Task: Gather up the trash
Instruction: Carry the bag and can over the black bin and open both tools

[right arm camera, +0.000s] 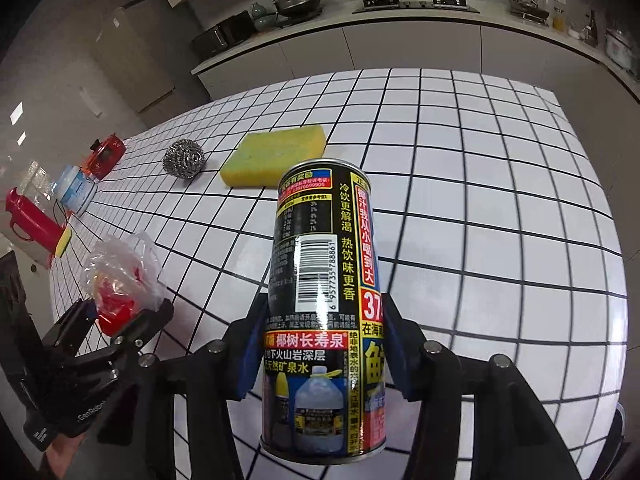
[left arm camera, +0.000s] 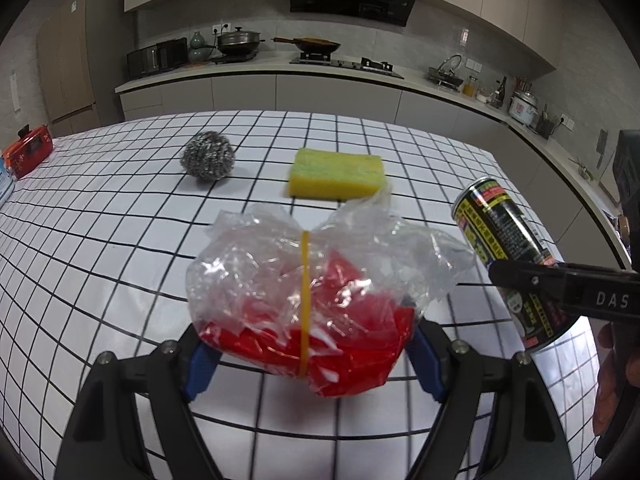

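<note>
Can (right arm camera: 324, 320) between right gripper's (right arm camera: 320, 344) jaws

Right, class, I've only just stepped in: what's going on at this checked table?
A person is collecting trash with two hand-held grippers. The left gripper is clamped on a crumpled clear plastic bag with red material inside, lifted above the checked table. The right gripper is clamped on a black drink can. A yellow sponge and a steel wool scourer lie untouched on the table beyond them.
</note>
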Motion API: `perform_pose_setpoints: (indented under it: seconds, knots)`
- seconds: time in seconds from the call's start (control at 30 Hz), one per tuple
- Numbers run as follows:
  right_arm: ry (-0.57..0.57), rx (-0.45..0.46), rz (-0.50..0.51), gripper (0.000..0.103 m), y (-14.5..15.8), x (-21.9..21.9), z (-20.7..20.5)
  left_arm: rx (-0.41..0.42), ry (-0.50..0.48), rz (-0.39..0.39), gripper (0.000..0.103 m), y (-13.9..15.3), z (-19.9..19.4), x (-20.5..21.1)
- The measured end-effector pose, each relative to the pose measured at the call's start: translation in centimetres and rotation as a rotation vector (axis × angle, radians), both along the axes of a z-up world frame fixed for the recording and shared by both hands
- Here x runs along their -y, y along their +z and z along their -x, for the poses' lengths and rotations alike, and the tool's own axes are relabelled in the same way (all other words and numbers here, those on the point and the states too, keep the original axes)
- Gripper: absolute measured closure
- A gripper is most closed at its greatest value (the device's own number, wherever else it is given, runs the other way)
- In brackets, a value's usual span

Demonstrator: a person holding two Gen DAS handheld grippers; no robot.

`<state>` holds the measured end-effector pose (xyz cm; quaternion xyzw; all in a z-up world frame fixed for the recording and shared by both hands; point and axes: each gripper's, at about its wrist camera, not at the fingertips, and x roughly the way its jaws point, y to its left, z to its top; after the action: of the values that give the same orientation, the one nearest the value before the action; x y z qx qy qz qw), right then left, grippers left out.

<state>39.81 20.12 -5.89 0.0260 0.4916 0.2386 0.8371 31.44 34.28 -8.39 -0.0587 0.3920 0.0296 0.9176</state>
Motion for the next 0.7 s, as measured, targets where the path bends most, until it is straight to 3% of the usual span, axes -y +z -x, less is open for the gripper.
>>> perform_pose_setpoints:
  seconds: [0.33, 0.7]
  knots:
    - [-0.05, 0.056, -0.029, 0.048, 3.1, 8.2, 3.5, 0.039, -0.065, 0.001, 0.022, 1.7, 1.5, 8.2]
    - [-0.154, 0.105, -0.05, 0.048, 5.5, 21.7, 7.8, 0.077, -0.162, 0.002, 0.022, 3.2, 3.9, 20.2]
